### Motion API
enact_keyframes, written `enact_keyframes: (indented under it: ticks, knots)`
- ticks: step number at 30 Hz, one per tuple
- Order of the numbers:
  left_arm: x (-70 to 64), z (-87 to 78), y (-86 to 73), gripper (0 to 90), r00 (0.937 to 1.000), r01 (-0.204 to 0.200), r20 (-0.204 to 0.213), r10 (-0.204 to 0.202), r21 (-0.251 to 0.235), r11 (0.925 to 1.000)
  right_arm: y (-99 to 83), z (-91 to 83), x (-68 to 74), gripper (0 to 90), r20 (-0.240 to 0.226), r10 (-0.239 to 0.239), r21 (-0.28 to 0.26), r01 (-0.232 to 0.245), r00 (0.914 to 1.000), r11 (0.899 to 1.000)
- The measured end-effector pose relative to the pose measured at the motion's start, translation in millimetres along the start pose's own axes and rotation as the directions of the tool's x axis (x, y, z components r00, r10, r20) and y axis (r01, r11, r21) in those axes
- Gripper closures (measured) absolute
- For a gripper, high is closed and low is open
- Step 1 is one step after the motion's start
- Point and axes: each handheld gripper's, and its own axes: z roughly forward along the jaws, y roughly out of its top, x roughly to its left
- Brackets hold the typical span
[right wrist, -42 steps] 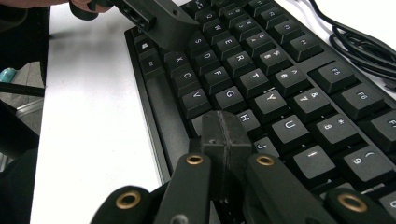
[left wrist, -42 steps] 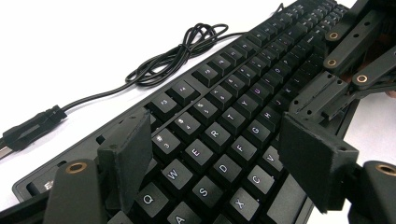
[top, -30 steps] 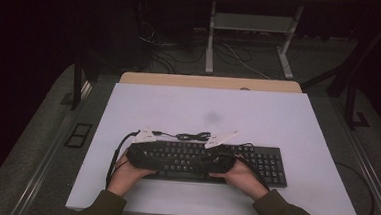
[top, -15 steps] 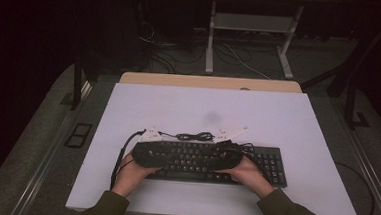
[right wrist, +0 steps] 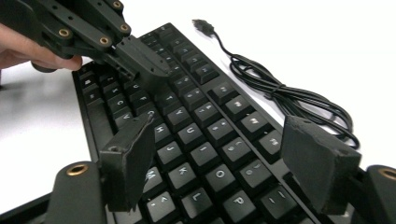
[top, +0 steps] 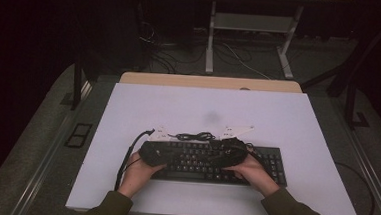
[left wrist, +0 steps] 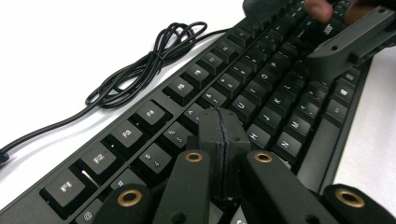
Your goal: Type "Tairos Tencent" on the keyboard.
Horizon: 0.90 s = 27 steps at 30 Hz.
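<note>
— Keyboard point(top: 210, 161): where is it?
— Near edge of the white table point(top: 287, 123), at six o'clock; its coiled cable point(top: 192, 136) lies at twelve.
— Grippers?
— Left gripper point(left wrist: 219, 133) pressed closed, empty, over the keys (letter rows); right gripper point(right wrist: 219, 163) spread wide, gripping nothing.

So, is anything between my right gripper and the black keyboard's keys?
Nothing visible: the right gripper hangs open straight over the black keyboard, and the coiled black cable lies off to one side.
</note>
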Motion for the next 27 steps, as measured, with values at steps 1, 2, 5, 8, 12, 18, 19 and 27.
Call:
enact_keyframes:
  ticks: [1, 2, 5, 8, 12, 18, 19, 27]
  knots:
    - [0.8, 1.1, 0.5, 88.9, 1.0, 0.0, 0.001, 0.0, 0.001, 1.0, -0.2, -0.3, -1.1, 24.9, 0.002, 0.003, -0.004, -0.003, 1.0, 1.0]
    - [1.2, 2.6, 1.1, 89.0, 1.0, 0.002, 0.0, -0.002, 0.005, 1.0, -0.4, -0.6, -1.7, 24.9, 0.004, 0.007, -0.006, -0.007, 1.0, 1.0]
    - [1.5, 6.7, 1.5, 89.0, 1.0, 0.003, 0.001, -0.003, 0.011, 0.9999, -0.6, -1.2, -3.6, 24.2, 0.01, 0.012, -0.012, -0.012, 0.9999, 1.0]
    - [1.8, 9.0, 2.0, 89.0, 0.9999, -0.011, 0.006, 0.011, 0.03, 0.9995, -1.6, -2.0, -4.3, 23.5, 0.01, 0.014, -0.017, -0.014, 0.9999, 1.0]
    - [0.1, 11.5, 2.8, 89.1, 0.9999, -0.011, 0.005, 0.011, 0.035, 0.9993, -3.6, -4.1, -4.8, 23.6, 0.011, 0.009, -0.017, -0.009, 0.9999, 1.0]
    - [0.3, 11.7, 2.4, 89.1, 0.9997, -0.026, 0.004, 0.026, 0.051, 0.9983, -4.1, -5.1, -5.5, 23.5, 0.017, 0.012, -0.024, -0.011, 0.9998, 1.0]
    - [-0.1, 11.2, 2.5, 89.1, 0.9997, -0.023, 0.005, 0.023, 0.049, 0.9985, -4.2, -5.1, -5.4, 23.5, 0.017, 0.011, -0.024, -0.01, 0.9998, 1.0]
    - [0.4, 0.5, 4.6, 82.9, 0.9996, -0.019, 0.022, 0.019, -0.001, 0.9998, -4.4, -7.2, -5.2, 22.5, 0.022, 0.009, -0.026, -0.009, 0.9997, 1.0]
